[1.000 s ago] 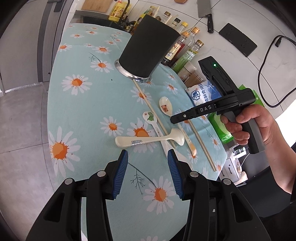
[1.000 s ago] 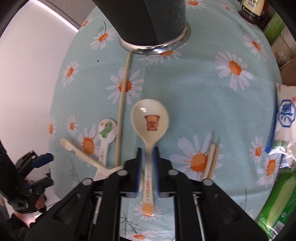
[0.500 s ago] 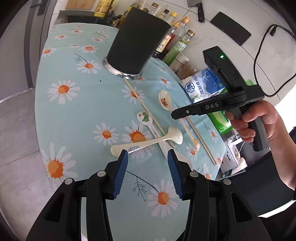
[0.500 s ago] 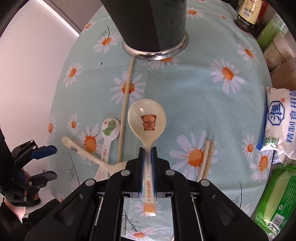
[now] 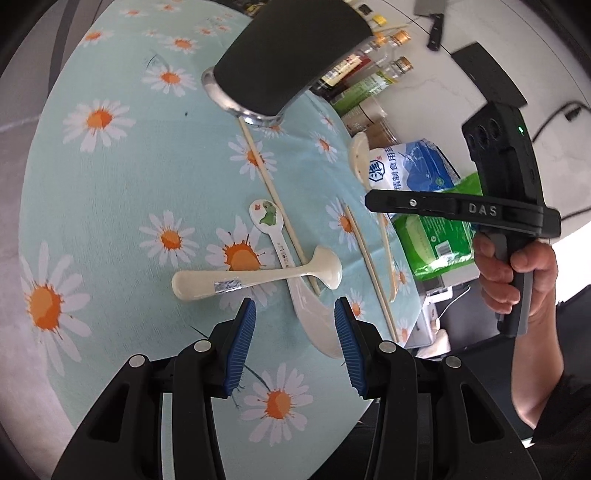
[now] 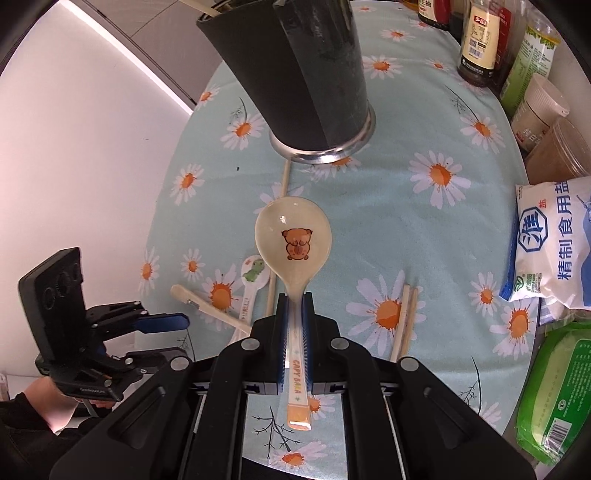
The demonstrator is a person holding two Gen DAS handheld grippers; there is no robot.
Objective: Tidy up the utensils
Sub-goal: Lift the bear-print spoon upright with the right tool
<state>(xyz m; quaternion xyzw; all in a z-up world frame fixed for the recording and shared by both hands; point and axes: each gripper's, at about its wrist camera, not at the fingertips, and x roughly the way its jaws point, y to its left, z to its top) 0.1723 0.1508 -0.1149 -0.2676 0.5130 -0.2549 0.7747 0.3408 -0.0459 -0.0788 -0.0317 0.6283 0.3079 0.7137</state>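
Note:
My right gripper (image 6: 295, 306) is shut on the handle of the cream capybara spoon (image 6: 291, 240), which hangs above the daisy cloth, bowl toward the black utensil holder (image 6: 306, 74). In the left wrist view this spoon (image 5: 360, 155) shows edge-on in the right gripper (image 5: 373, 201). My left gripper (image 5: 295, 317) stands open just short of a crossed pile: a plain cream spoon (image 5: 255, 282), a dinosaur spoon (image 5: 269, 221) and a white spoon (image 5: 314, 317) whose bowl lies between the blue pads, untouched. A pair of chopsticks (image 6: 406, 317) and a single chopstick (image 6: 284, 177) lie on the cloth.
The table (image 5: 122, 177) wears a light blue daisy cloth. Along its right side stand sauce bottles (image 6: 476, 40), jars (image 6: 539, 110), a salt bag (image 6: 554, 243) and a green packet (image 6: 557, 391). A knife (image 5: 434, 22) lies on the white counter beyond.
The right gripper closed on the capybara spoon's handle and raised it off the cloth. The left gripper moved in toward the crossed spoons, jaws unchanged.

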